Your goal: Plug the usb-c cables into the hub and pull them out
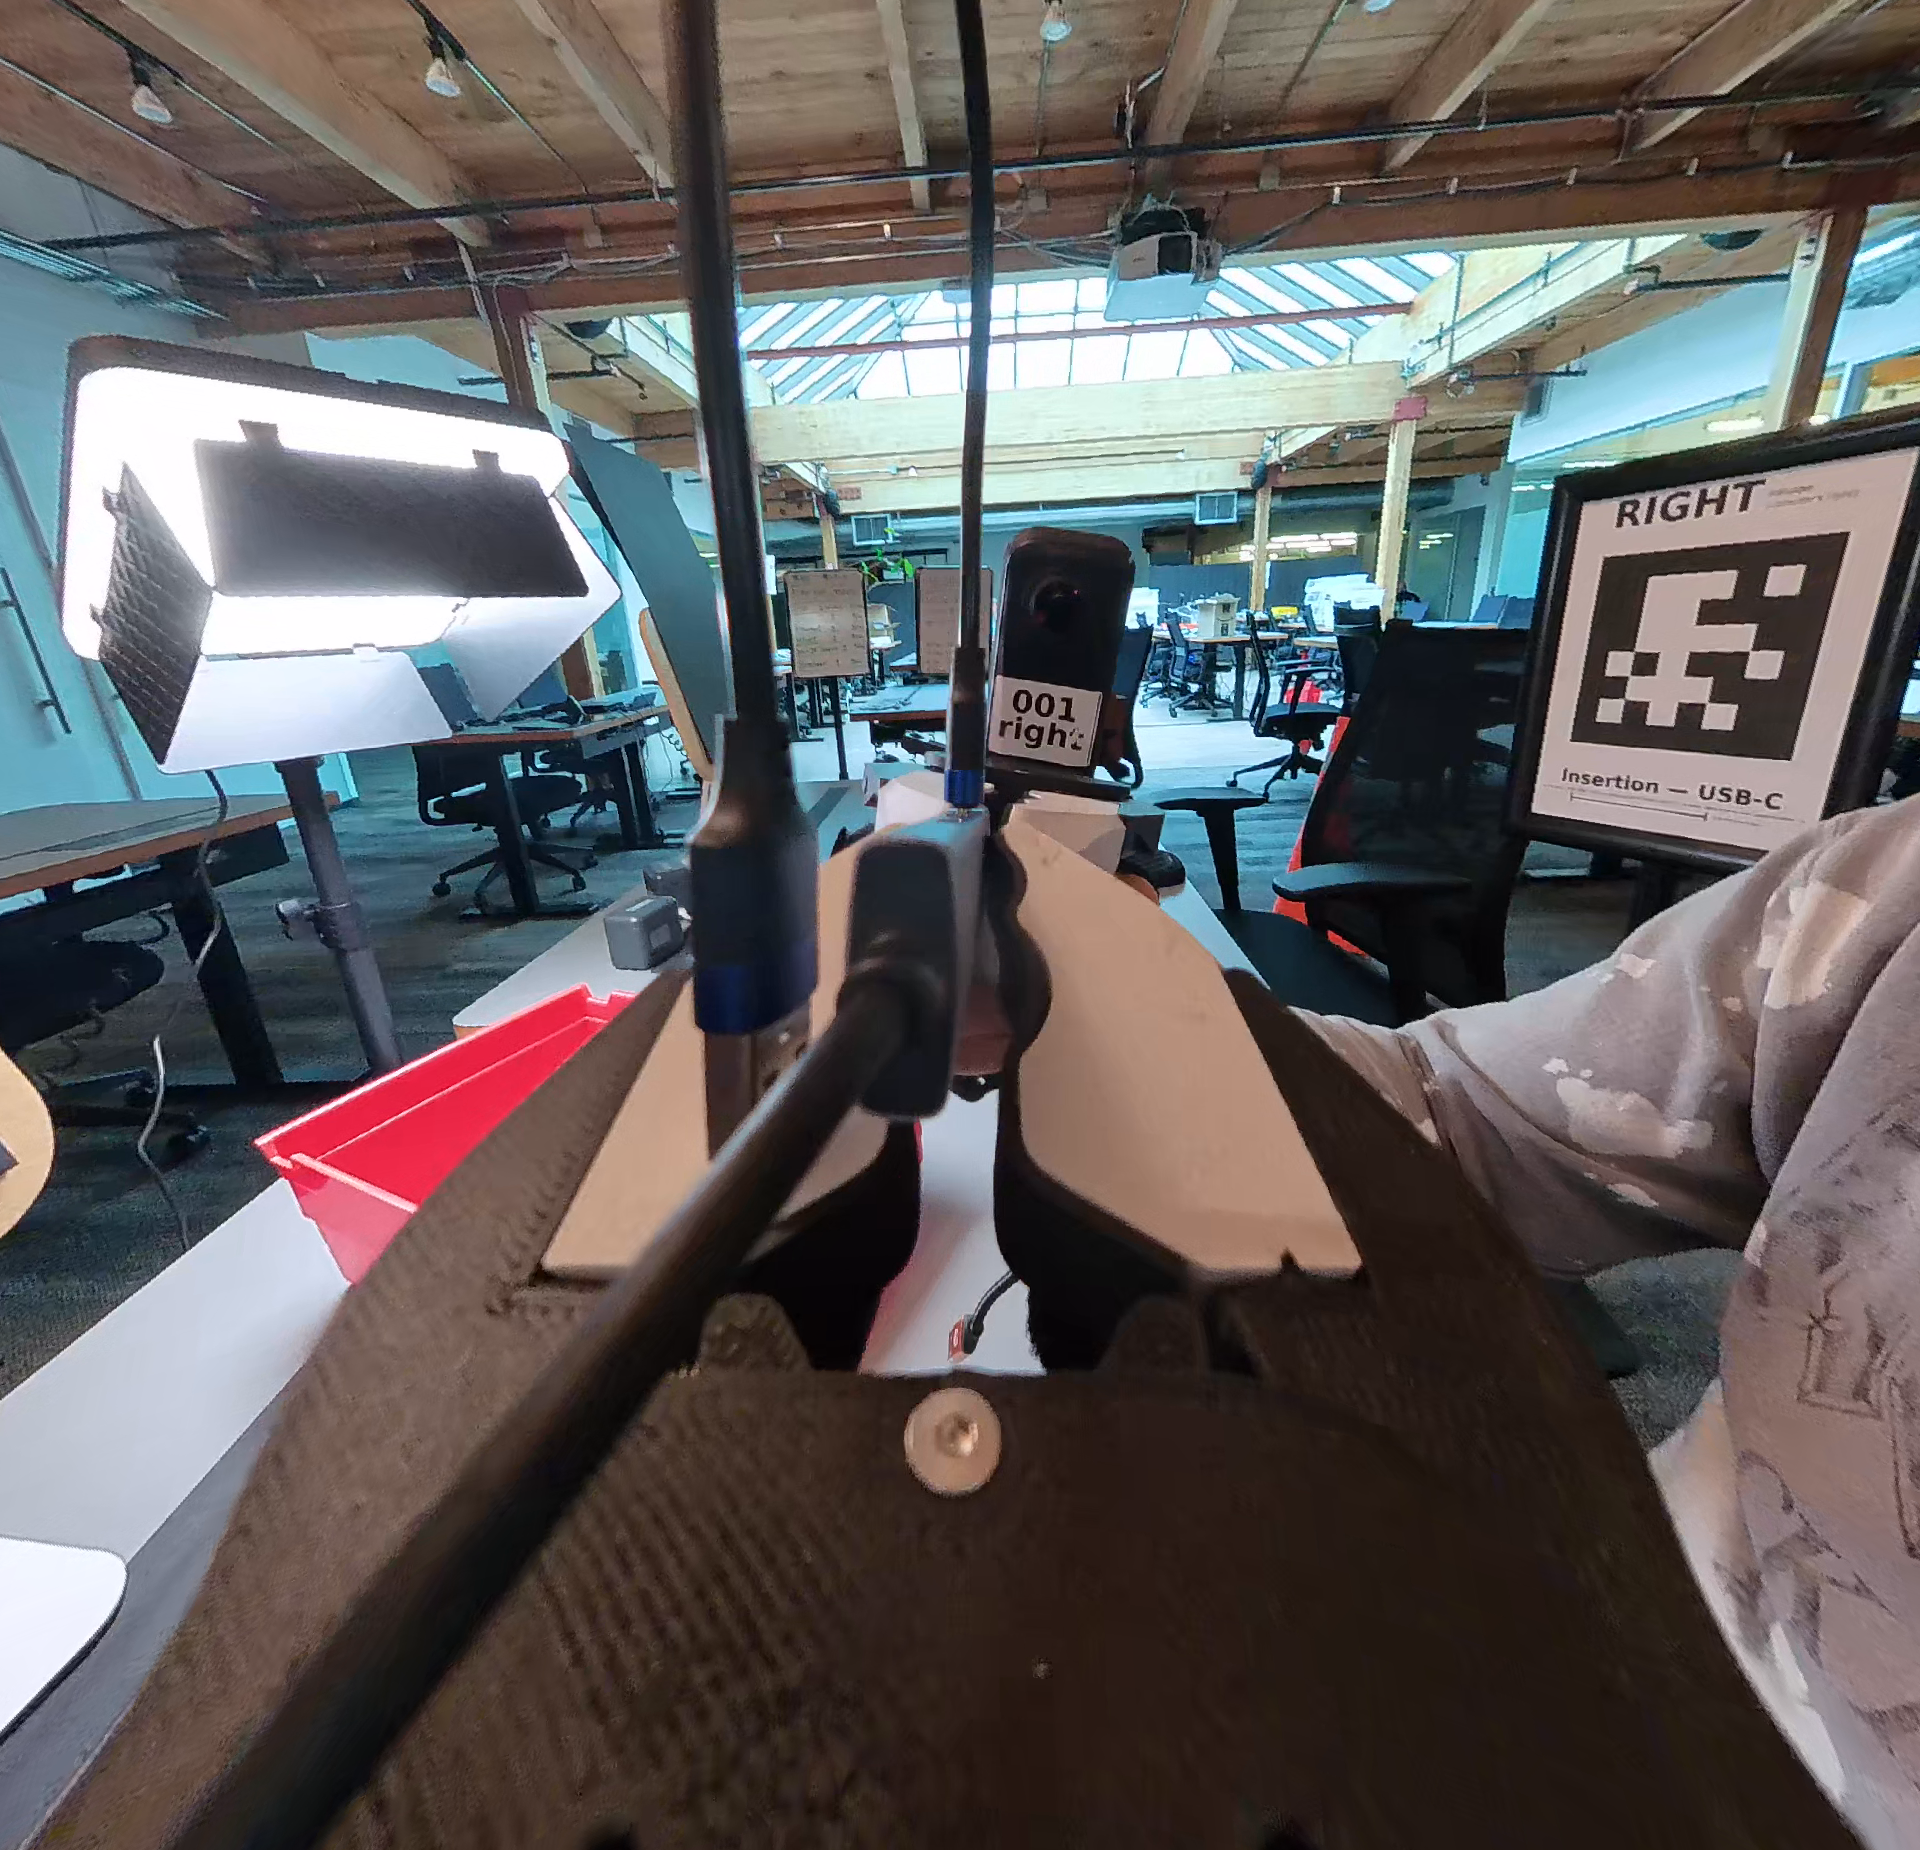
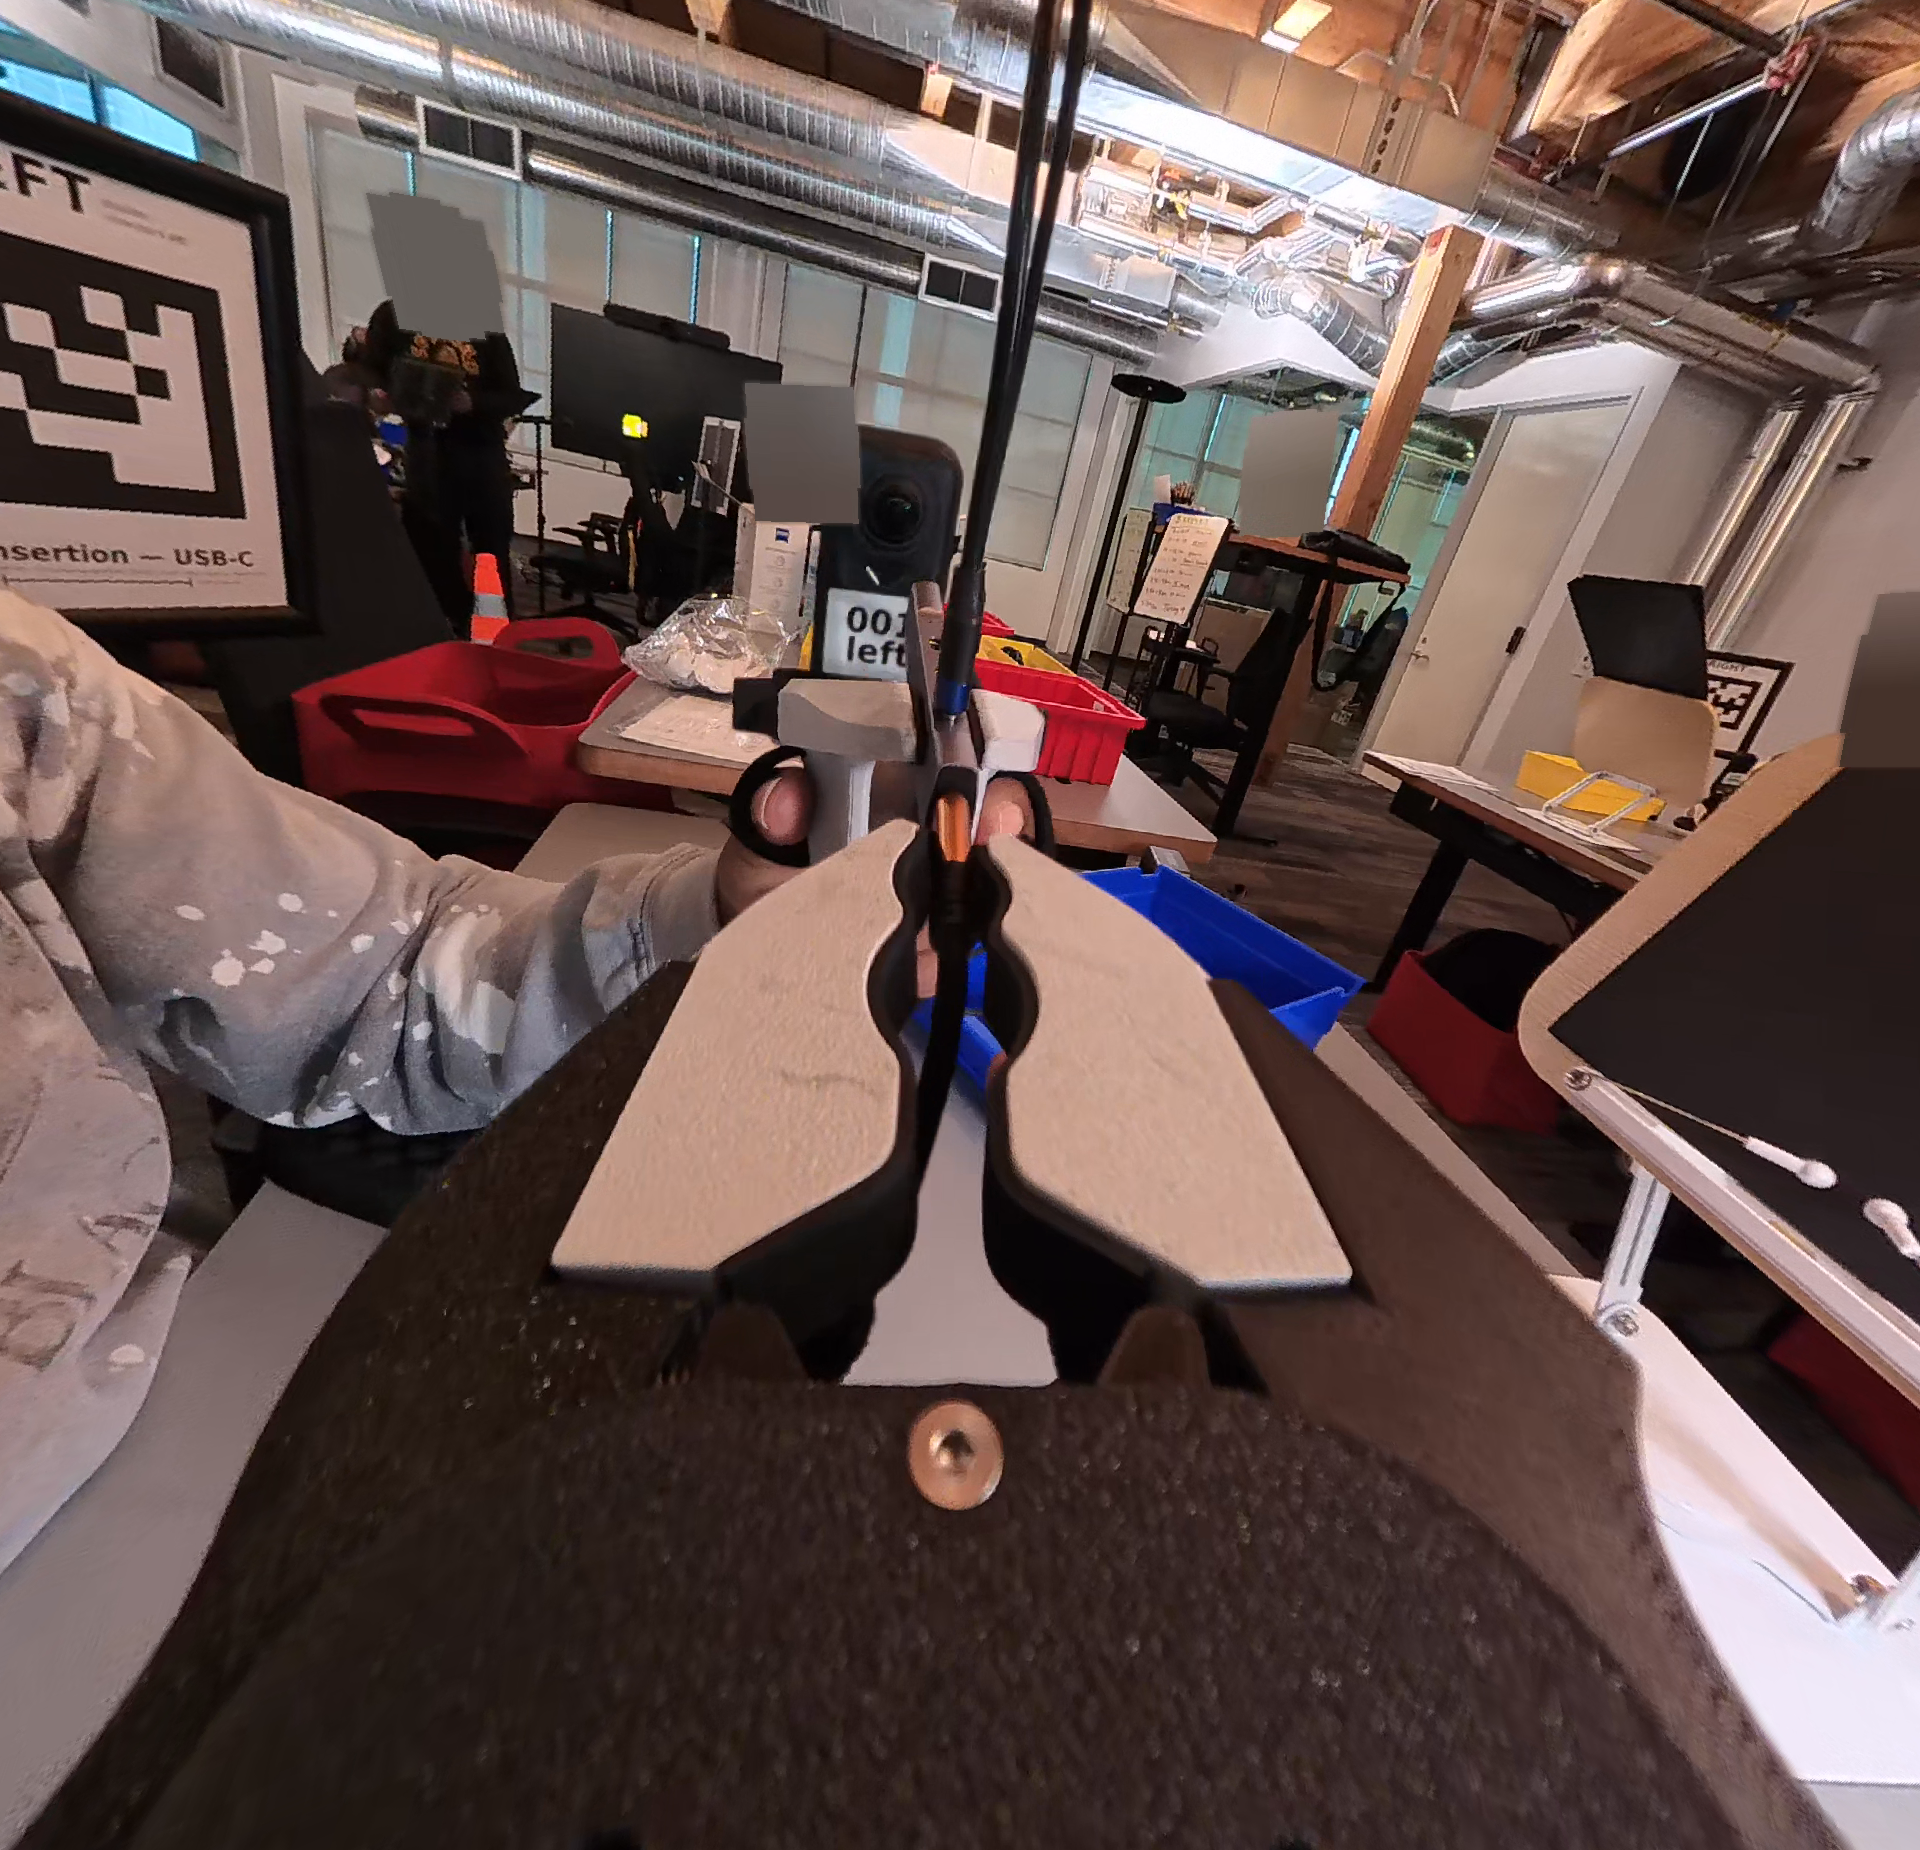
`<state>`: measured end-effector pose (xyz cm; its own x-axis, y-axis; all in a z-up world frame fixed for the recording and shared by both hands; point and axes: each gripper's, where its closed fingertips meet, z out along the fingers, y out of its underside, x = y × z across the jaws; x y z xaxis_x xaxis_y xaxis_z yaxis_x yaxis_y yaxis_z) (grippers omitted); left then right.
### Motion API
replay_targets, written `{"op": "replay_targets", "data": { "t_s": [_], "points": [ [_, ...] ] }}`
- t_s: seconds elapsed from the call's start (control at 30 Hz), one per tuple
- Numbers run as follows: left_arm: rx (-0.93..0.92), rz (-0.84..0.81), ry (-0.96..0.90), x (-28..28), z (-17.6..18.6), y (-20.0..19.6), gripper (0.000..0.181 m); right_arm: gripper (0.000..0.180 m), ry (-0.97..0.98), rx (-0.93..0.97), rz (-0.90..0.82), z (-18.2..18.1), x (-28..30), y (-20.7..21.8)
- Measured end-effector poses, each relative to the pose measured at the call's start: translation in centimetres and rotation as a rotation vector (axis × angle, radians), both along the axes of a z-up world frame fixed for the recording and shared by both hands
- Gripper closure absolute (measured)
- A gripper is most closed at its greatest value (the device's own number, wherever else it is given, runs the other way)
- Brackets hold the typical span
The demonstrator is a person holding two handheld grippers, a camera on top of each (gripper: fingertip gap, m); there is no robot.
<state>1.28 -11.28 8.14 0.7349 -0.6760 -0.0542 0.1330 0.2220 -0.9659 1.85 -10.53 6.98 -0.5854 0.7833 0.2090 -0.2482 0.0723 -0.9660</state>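
Note:
My left gripper (image 1: 961, 865) is shut on the slim grey hub (image 1: 968, 901), held edge-on in the air. The hub's own black lead (image 1: 902, 979) runs back toward the camera. Two black usb-c cables with blue collars stand up from the hub, one near (image 1: 753, 969) and one far (image 1: 961, 787). My right gripper (image 2: 954, 850) is shut on an orange-collared usb-c plug (image 2: 953, 829), tip against the hub's (image 2: 923, 673) lower edge; I cannot tell if it is seated. The two grippers face each other: the right one (image 1: 992, 813) shows behind the hub, the left one (image 2: 940, 730) opposite.
A red bin (image 1: 436, 1146) and white table (image 1: 156, 1385) lie below left. A lit panel light (image 1: 312, 553) stands left. Framed marker boards (image 1: 1714, 657) (image 2: 125, 398) stand beside a person's sleeve (image 1: 1662, 1125). A blue bin (image 2: 1226, 938) and tilted black board (image 2: 1766, 969) are right. My left and right fingertips are right by each other.

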Motion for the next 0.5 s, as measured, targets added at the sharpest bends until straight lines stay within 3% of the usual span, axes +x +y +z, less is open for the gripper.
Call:
{"op": "replay_targets", "data": {
  "t_s": [0.5],
  "points": [
    [-0.024,0.024,0.001,0.13,-0.01,0.58,0.171,0.172,-0.036,0.021,0.037,-0.55,0.16,0.69]
  ]
}}
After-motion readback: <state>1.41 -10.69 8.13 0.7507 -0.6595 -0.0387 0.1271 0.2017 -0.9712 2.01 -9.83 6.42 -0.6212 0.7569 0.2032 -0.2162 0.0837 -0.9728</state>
